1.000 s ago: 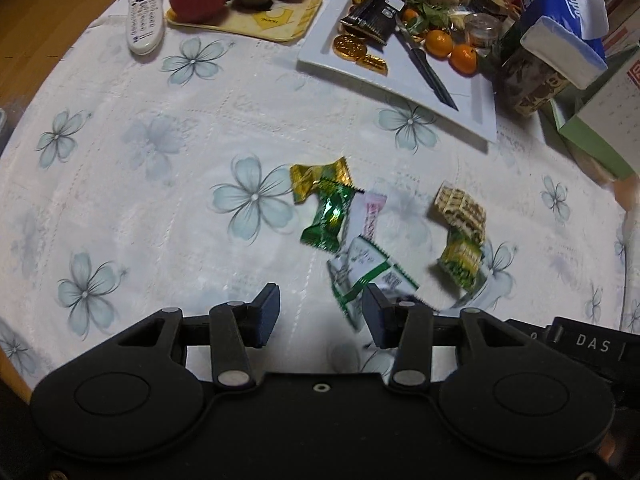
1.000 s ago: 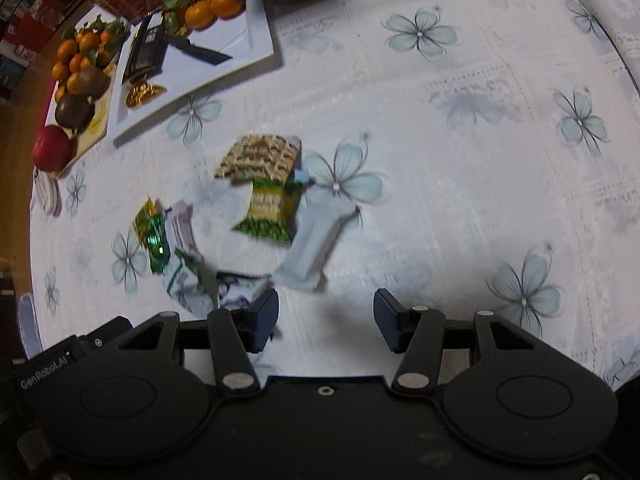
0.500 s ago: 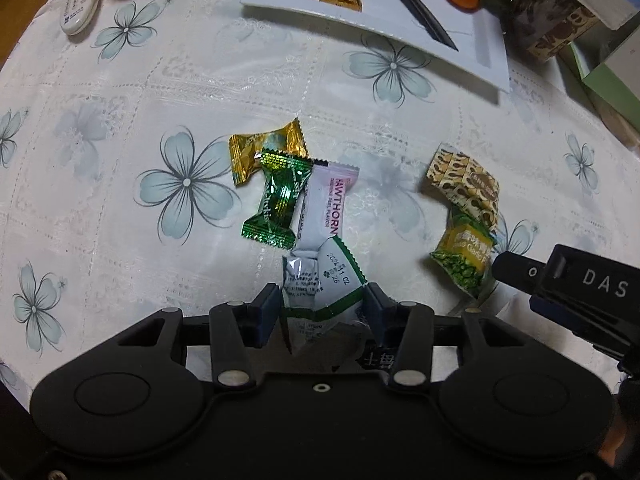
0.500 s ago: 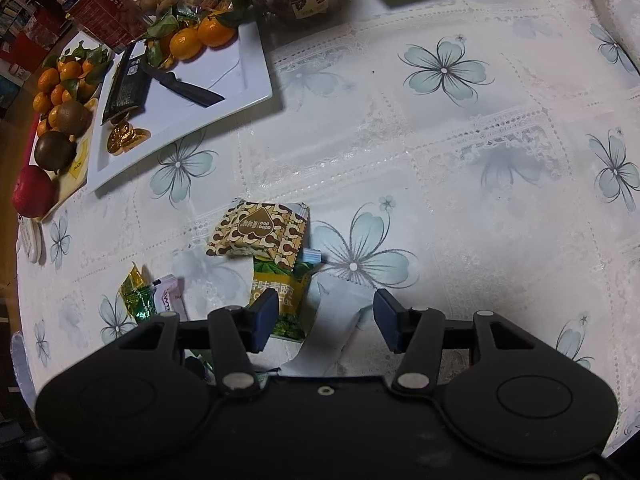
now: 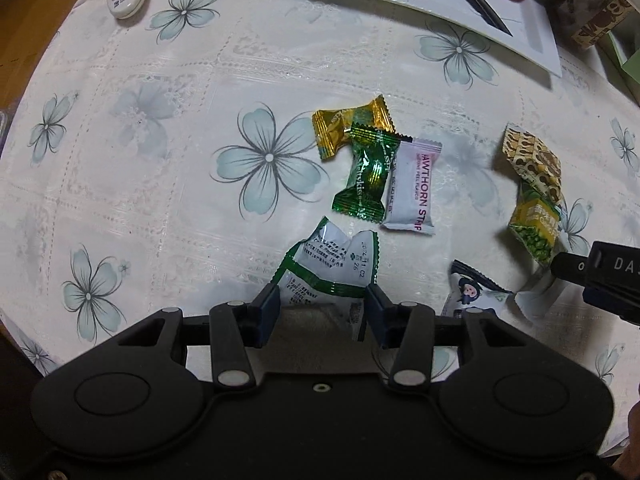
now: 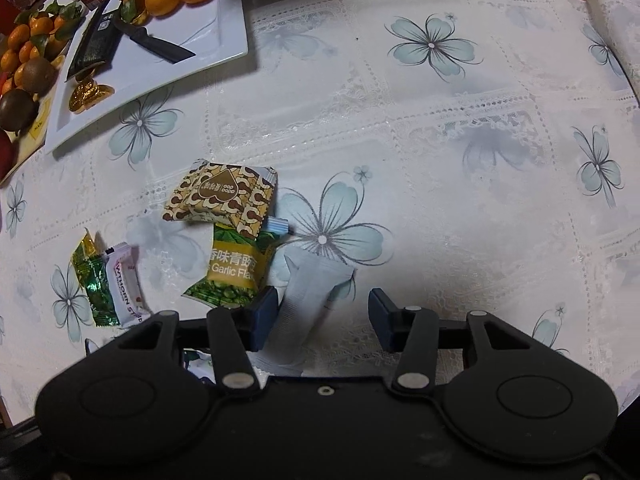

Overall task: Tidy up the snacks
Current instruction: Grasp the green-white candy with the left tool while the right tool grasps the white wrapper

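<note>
Snacks: seven small wrapped packets lie loose on the flowered tablecloth point(image 5: 120, 184), none yet gathered onto a dish or into a neat row.
Far-left pair: in the left wrist view, a gold candy point(image 5: 348, 124) sits at about twelve o'clock from the gripper, and a dark green candy point(image 5: 366, 176) overlaps its lower edge.
Hawthorn strip: a white and pink packet point(image 5: 414, 188) lies just beside the green candy, touching its right side.
Left gripper: the left gripper point(image 5: 322, 312) points down at a white packet with a green border point(image 5: 332, 264); the jaws stand wide on either side of its near end, the right pad against its edge and the left just beside it, so no squeeze shows yet.
Cartoon packet: a small white packet with a drawn figure point(image 5: 470, 294) lies at two o'clock from the left gripper.
Right-hand pile: a brown patterned packet point(image 6: 224, 196) overlaps a green pea snack point(image 6: 232, 272).
Right gripper: the right gripper point(image 6: 322, 316) straddles a plain white packet point(image 6: 308, 292); the jaws have just been closing, the left pad touches it, and the right pad is still apart.
White plate: the plate point(image 6: 208, 32) at eleven o'clock holds gold coins, a knife and oranges.
Progress: I judge this an early stage; two pickups are only starting and every snack is still to be sorted.
</note>
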